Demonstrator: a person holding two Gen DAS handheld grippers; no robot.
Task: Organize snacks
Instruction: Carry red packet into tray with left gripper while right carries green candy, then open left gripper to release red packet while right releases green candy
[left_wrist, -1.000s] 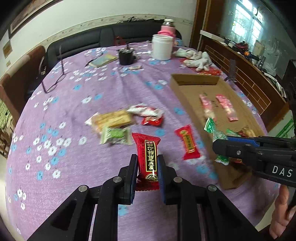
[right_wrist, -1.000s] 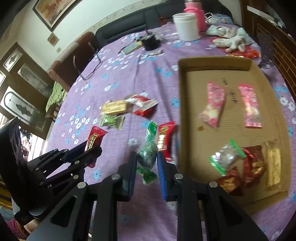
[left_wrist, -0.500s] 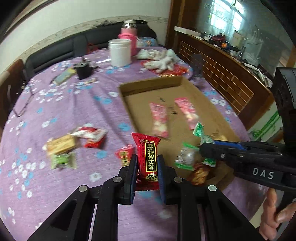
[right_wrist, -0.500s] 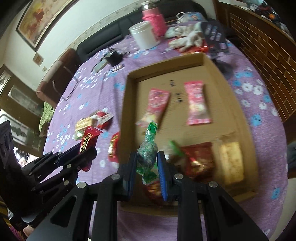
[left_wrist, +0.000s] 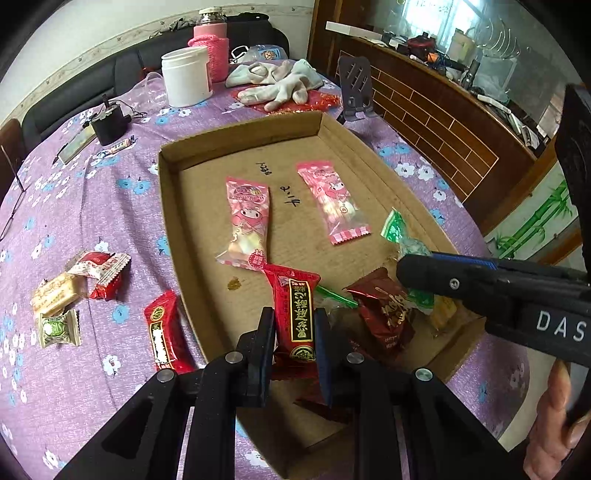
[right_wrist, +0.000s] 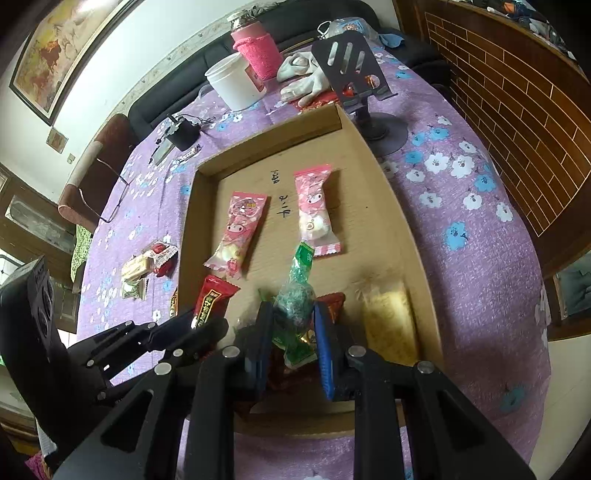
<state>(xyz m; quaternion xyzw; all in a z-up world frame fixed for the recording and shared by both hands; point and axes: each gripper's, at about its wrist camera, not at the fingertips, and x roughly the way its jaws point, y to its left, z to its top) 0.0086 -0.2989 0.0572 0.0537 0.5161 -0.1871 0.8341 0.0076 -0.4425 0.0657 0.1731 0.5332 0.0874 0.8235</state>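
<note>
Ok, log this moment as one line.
left gripper: shut on red snack | right gripper: shut on green candy | both over cardboard tray | not released

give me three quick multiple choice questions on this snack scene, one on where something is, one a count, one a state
1. Where do the two pink snack packets lie?
A. inside the cardboard box
B. on the purple tablecloth
C. in the white tub

2. How many claws hold a snack?
A. none
B. one
C. two

3. The right claw is:
A. open and empty
B. shut on the green candy
C. resting on the tablecloth

Answers: 1 A, both lie flat on the box floor. 2 C, the left claw grips the red snack bar too. 3 B, its fingers pinch the green wrapper above the box.
</note>
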